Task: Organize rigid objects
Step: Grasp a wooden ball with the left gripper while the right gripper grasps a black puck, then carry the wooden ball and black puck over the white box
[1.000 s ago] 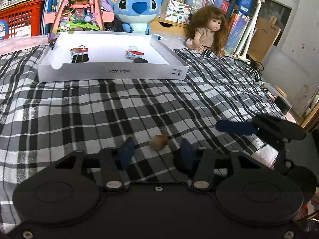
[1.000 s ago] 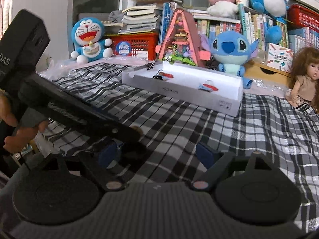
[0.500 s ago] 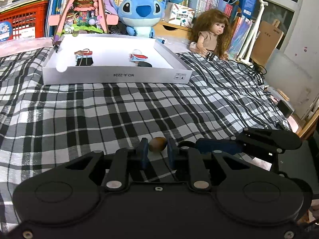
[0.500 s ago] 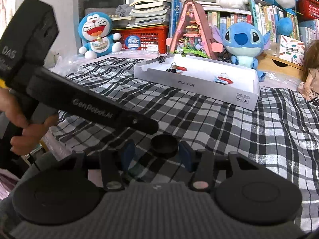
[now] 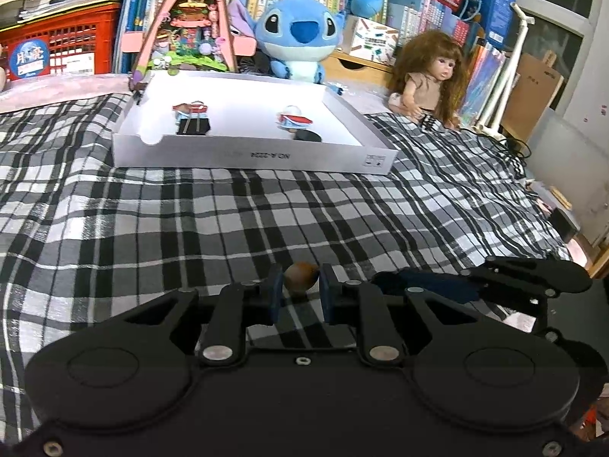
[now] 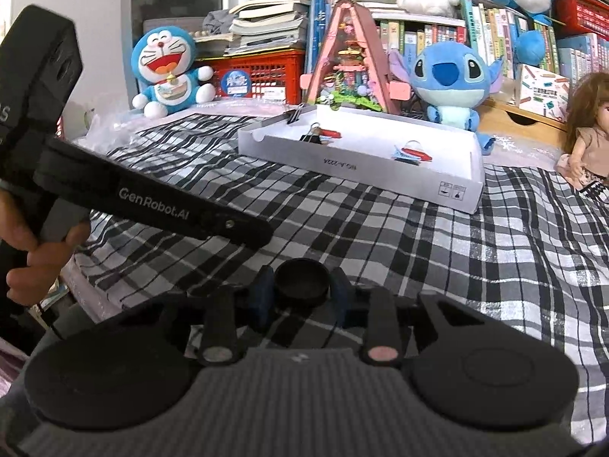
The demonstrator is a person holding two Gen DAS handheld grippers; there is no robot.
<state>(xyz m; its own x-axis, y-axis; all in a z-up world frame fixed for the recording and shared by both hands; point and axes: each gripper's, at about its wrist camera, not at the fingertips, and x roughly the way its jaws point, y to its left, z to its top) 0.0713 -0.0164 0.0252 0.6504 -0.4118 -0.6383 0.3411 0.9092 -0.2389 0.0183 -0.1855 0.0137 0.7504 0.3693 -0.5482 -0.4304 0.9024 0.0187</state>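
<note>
My left gripper [image 5: 298,289] is shut on a small brown nut-like ball [image 5: 300,276] just above the plaid bedspread. My right gripper [image 6: 302,293] is shut on a round black cap [image 6: 302,281]. The white shallow box [image 5: 251,160] stands farther back on the bed and holds binder clips [image 5: 192,120], a small red-and-blue item [image 5: 294,119] and a black disc [image 5: 307,136]. The box also shows in the right wrist view [image 6: 361,163]. The left gripper's body crosses the right wrist view at left [image 6: 152,205]; the right gripper shows at the right of the left wrist view [image 5: 495,278].
Behind the box stand a Stitch plush [image 5: 298,34], a pink triangular toy house [image 5: 190,19], a red crate [image 5: 57,42] and shelves of books. A doll [image 5: 430,76] sits at the right, a Doraemon plush [image 6: 167,68] at the left. The bed edge lies at right.
Both grippers closed: the left on the brown ball, the right on the black cap. Both have lifted slightly and drawn nearer the box.
</note>
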